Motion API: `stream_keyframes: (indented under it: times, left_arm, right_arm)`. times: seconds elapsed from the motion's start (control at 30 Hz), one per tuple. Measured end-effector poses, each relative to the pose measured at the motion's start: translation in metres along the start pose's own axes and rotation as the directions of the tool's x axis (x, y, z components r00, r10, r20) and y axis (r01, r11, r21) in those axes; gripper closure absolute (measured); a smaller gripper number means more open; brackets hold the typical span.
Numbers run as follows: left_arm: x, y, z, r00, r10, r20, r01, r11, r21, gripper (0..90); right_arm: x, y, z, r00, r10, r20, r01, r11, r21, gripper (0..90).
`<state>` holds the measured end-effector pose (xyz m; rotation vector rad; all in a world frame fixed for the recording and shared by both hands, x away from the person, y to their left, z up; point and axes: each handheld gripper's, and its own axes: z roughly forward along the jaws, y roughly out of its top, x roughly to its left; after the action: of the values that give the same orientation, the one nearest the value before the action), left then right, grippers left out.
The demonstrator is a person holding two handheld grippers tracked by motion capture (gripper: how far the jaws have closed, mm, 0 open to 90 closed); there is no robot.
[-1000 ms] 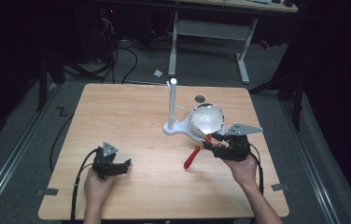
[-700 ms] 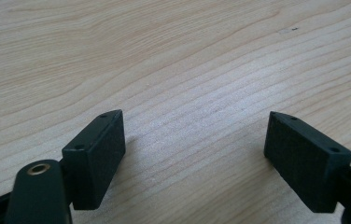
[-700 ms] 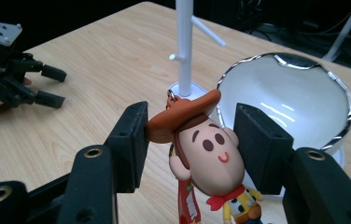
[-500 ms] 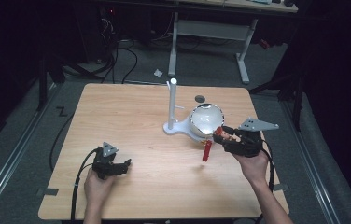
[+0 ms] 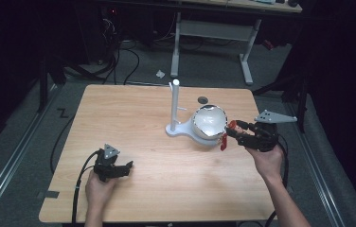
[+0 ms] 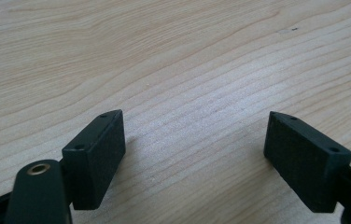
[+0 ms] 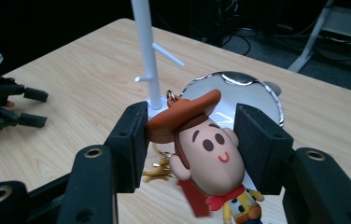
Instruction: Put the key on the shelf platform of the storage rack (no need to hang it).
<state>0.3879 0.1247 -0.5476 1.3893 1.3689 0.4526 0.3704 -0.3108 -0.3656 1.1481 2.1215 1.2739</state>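
A cowboy figure keychain (image 7: 206,149) with a brown hat, red scarf and a metal ring on top is clamped by the head in my right gripper (image 7: 192,140). In the high view the right gripper (image 5: 230,130) holds the figure (image 5: 223,141) just right of a white bowl (image 5: 209,120). A white peg stand (image 5: 174,106) rises left of the bowl; its post (image 7: 145,51) and the bowl's shiny rim (image 7: 257,93) lie just beyond the figure. My left gripper (image 5: 128,168) rests open near the table's front left, its jaws (image 6: 194,144) wide apart over bare wood.
The wooden table (image 5: 133,123) has a small dark round spot (image 5: 203,100) behind the bowl. The left gripper (image 7: 33,107) appears far off at the left of the right gripper view. Cables and a desk frame (image 5: 214,28) lie on the floor beyond the table.
My right gripper has carried the cowboy figure to the right and slightly away, from in front of the bowl to its right side. The left gripper has stayed put.
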Motion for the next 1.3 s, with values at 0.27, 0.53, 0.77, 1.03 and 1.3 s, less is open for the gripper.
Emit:
stream_keyframes:
  times: [0.27,0.53,0.77,1.03,1.3]
  left_arm:
    - [0.0,0.0,0.0,1.0,0.0,0.0,0.0,1.0,0.0,20.9]
    - [0.0,0.0,0.0,1.0,0.0,0.0,0.0,1.0,0.001,21.0]
    - [0.0,0.0,0.0,1.0,0.0,0.0,0.0,1.0,0.0,20.9]
    - [0.0,0.0,0.0,1.0,0.0,0.0,0.0,1.0,0.0,21.0]
    - [0.0,0.0,0.0,1.0,0.0,0.0,0.0,1.0,0.0,20.9]
  right_arm:
    - [-0.012,0.016,-0.002,0.9996,0.024,0.017,-0.023,1.0,-0.01,46.8]
    - [-0.023,0.033,-0.001,0.9982,0.04,0.045,-0.04,0.999,-0.021,46.8]
    - [-0.029,0.042,0.004,0.9969,0.05,0.061,-0.048,0.999,-0.022,46.8]
    - [-0.033,0.044,0.014,0.9957,0.06,0.07,-0.06,0.998,-0.011,46.8]
    - [-0.037,0.047,0.021,0.9944,0.072,0.077,-0.072,0.997,-0.01,46.8]
